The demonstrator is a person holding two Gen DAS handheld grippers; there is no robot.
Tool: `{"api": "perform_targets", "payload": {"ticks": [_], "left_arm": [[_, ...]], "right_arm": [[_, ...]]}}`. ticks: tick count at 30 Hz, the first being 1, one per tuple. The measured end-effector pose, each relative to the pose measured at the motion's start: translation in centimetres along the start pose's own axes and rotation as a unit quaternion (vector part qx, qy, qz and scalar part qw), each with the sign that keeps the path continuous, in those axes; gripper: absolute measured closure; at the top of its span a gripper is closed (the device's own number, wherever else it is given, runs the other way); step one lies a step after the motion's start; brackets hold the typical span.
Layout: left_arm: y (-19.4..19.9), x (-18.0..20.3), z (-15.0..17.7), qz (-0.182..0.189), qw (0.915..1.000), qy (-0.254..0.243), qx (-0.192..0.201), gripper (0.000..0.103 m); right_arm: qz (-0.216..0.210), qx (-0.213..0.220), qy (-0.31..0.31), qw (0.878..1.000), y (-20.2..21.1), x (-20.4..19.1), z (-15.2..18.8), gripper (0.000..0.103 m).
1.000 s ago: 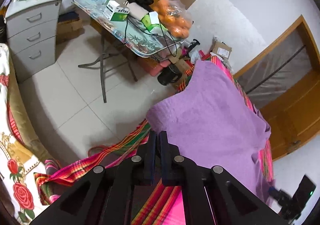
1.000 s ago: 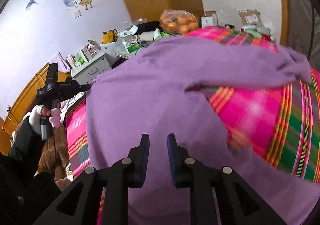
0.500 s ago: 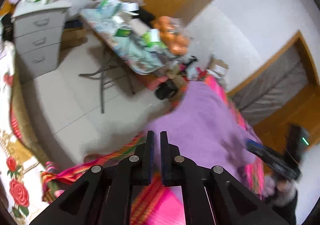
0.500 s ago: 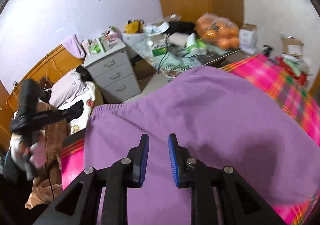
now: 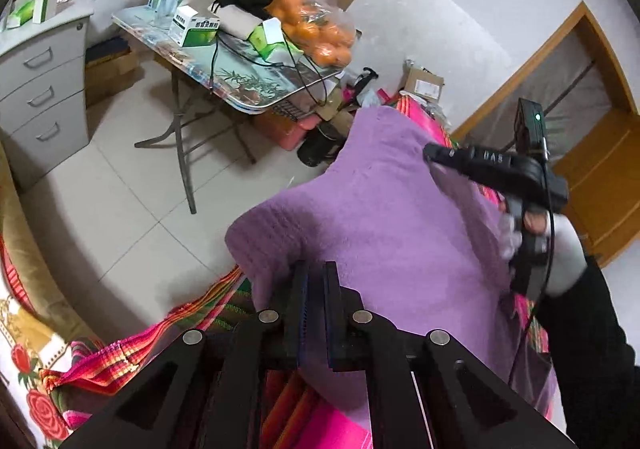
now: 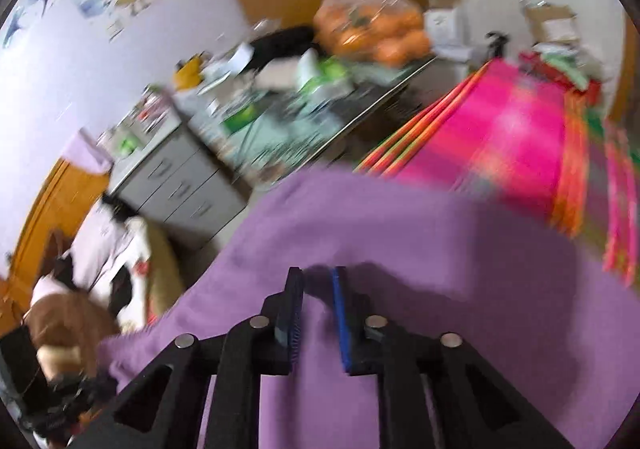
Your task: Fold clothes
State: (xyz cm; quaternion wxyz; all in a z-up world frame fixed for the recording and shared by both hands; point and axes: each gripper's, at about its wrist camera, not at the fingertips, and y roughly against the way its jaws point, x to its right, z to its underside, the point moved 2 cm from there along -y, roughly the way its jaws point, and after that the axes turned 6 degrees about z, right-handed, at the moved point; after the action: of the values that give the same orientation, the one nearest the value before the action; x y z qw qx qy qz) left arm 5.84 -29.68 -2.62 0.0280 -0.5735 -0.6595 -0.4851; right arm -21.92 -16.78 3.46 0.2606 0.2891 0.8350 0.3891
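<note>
Open tiled floor [image 5: 132,201] left of striped bed cover [image 6: 516,145]. Folding table [image 5: 240,89] and grey drawer unit [image 5: 40,89] crowd far side. Purple garment [image 5: 380,217] covers bed edge; right gripper [image 5: 430,157] above it.

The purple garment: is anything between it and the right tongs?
Nothing visible. The right tongs hang directly over the purple garment, which lies on the striped bedcover; only bare cloth shows in the gap between the fingers. The view is motion-blurred.
</note>
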Motion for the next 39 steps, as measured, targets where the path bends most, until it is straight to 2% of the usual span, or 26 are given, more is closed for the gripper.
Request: {"api": "perform_targets", "payload": {"ticks": [2,4,6,8,11,12,15,16,20,24,29,31,33,34,35,37,38,39], "left_arm": [[0.2,0.1,-0.1,-0.003,1.0000,0.002,0.001,0.096],[0.6,0.4,-0.2,-0.010,0.9999,-0.002,0.008,0.096],[0.8,0.6,-0.4,-0.018,0.9997,-0.007,0.015,0.096],[0.5,0.3,-0.5,-0.022,0.9997,-0.006,0.013,0.096],[0.4,0.0,-0.5,-0.017,0.9997,-0.006,0.013,0.096],[0.4,0.0,-0.4,-0.017,0.9997,-0.010,0.014,0.096],[0.3,0.1,-0.4,-0.019,0.9996,-0.017,0.014,0.096],[0.3,0.1,-0.4,-0.018,0.9996,-0.018,0.014,0.096],[0.2,0.1,-0.6,-0.017,0.9995,-0.024,0.011,0.096],[0.4,0.6,-0.5,-0.029,0.9990,-0.031,0.012,0.096],[1.2,2.2,-0.1,-0.024,0.9984,-0.048,0.018,0.096],[1.1,2.8,0.3,-0.023,0.9978,-0.061,0.012,0.096],[0.3,2.7,0.6,-0.029,0.9975,-0.065,-0.001,0.096],[-0.1,2.5,0.8,-0.033,0.9974,-0.064,-0.007,0.096],[-0.3,2.5,0.9,-0.034,0.9972,-0.066,-0.008,0.096],[-0.1,2.4,1.0,-0.035,0.9970,-0.068,-0.006,0.096],[-0.1,2.5,1.1,-0.037,0.9970,-0.068,-0.007,0.096],[0.0,2.5,1.1,-0.038,0.9970,-0.068,-0.007,0.096]], "right_arm": [[-0.003,0.005,0.011,1.000,0.1,0.2,-1.0,0.083],[-0.019,-0.006,0.046,0.999,-0.4,-0.8,-1.4,0.083],[-0.018,-0.026,0.080,0.996,-1.8,-2.1,-1.5,0.083],[0.019,-0.042,0.092,0.995,-3.6,-2.1,-1.9,0.086],[0.048,-0.020,0.067,0.996,-4.4,-0.3,-3.2,0.101],[0.060,-0.014,0.056,0.997,-4.6,0.4,-3.7,0.102],[0.114,-0.015,0.026,0.993,-4.3,2.6,-4.6,0.096],[0.118,-0.013,0.020,0.993,-3.8,3.1,-4.6,0.093],[0.073,0.006,0.020,0.997,0.2,3.8,-2.5,0.087],[0.049,-0.011,0.063,0.997,2.7,2.0,1.5,0.087],[0.026,-0.035,0.112,0.993,5.4,0.1,6.4,0.087],[0.042,-0.044,0.100,0.993,5.9,1.8,7.7,0.087],[0.082,-0.055,0.078,0.992,5.8,4.9,8.4,0.088],[0.093,-0.051,0.052,0.993,6.3,6.9,8.5,0.098],[0.099,-0.043,0.023,0.994,6.8,8.8,8.5,0.098],[0.116,-0.028,-0.027,0.992,8.0,11.7,8.3,0.098],[0.142,-0.024,-0.052,0.988,8.6,13.5,8.3,0.094],[0.149,-0.020,-0.058,0.987,9.0,13.9,8.3,0.094]]}}
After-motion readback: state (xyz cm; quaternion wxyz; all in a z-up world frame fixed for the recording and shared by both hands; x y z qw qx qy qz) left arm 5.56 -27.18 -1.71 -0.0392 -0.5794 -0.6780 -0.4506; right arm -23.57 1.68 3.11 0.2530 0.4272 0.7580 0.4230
